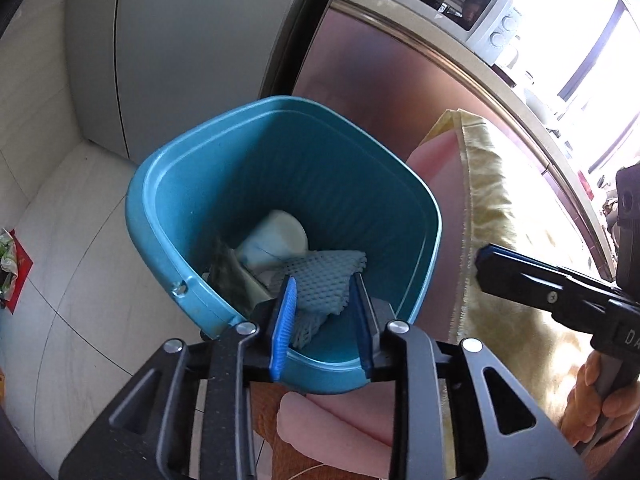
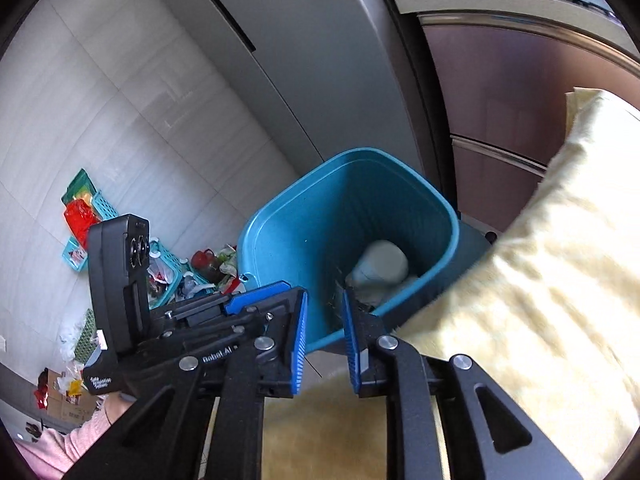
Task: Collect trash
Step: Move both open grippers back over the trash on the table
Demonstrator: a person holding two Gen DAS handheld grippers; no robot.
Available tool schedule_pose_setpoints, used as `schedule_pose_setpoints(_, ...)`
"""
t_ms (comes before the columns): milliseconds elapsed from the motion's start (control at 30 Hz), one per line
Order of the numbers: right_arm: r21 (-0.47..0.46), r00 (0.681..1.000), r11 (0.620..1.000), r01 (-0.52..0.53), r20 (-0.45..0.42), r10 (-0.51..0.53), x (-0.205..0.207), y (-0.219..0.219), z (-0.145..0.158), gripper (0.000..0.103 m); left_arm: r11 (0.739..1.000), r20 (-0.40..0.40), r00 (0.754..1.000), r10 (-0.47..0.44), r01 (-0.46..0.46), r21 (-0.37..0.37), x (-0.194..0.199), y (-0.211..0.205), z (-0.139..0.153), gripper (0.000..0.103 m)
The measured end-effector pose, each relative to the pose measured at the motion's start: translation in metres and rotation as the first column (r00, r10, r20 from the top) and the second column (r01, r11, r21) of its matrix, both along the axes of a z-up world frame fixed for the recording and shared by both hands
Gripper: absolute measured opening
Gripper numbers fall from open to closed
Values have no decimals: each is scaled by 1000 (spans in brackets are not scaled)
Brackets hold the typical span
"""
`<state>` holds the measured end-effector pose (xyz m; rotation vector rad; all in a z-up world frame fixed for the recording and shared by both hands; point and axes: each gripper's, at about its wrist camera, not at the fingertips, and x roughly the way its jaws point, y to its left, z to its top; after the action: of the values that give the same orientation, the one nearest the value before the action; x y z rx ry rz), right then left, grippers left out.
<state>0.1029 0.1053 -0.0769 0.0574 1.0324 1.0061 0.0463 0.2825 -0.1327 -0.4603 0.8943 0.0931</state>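
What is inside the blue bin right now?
Inside the blue bin lie a pale cup on its side, a white foam net sleeve and a dark green wrapper. They cover the bin's floor and anything beneath.

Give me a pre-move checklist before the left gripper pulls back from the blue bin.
1. White foam net sleeve is inside the teal-blue plastic bin: ok, it lies over the other trash.
2. Left gripper has let go of the sleeve: cannot tell; the fingers are apart but the sleeve sits between them.
3. Right gripper is empty: ok, open with nothing between its fingers.
4. Pale plastic cup is down in the bin: ok.
5. Bin stands upright: cannot tell from these fisheye views.
6. Yellow cushion is apart from the bin rim: not ok, it overlaps the near edge.
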Motion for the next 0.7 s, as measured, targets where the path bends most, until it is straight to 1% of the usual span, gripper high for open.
schedule_pose_setpoints(67, 14, 1000, 1000, 3, 5, -3, -1, -9, 2, 17, 1000, 16, 1000, -3, 3, 6, -2, -2, 5, 28)
schedule_pose_setpoints(100, 18, 1000, 1000, 6, 13, -6, -4, -14, 5, 18, 1000, 25, 1000, -6, 6, 13, -4, -4, 9, 31)
schedule_pose_setpoints(167, 31, 999, 1000, 8, 31, -9, -5, -23, 11, 20, 999, 52, 999, -17, 15, 36, -8, -11, 19, 31)
schedule_pose_setpoints(233, 43, 998, 999, 13, 57, -16, -11, -35, 18, 25, 998, 84, 996, -40, 36, 50, -11, -19, 30, 35)
schedule_pose_setpoints(367, 59, 994, 998, 30, 106, -36, -22, -60, 29, 27, 993, 149, 983, -105, 94, 77, -17, -41, 53, 39)
schedule_pose_setpoints(433, 71, 991, 996, 50, 120, -58, -27, -76, 34, 32, 987, 180, 972, -150, 138, 81, -20, -54, 62, 41)
schedule_pose_setpoints(500, 85, 988, 994, 72, 130, -83, -32, -94, 37, 32, 981, 203, 960, -193, 181, 75, -20, -69, 70, 45)
schedule_pose_setpoints(600, 105, 982, 989, 107, 143, -121, -39, -119, 42, 32, 965, 226, 938, -263, 256, 64, -20, -93, 77, 45)
schedule_pose_setpoints(700, 111, 972, 982, 151, 163, -168, -46, -144, 48, 32, 941, 241, 910, -337, 331, 67, -20, -120, 81, 45)
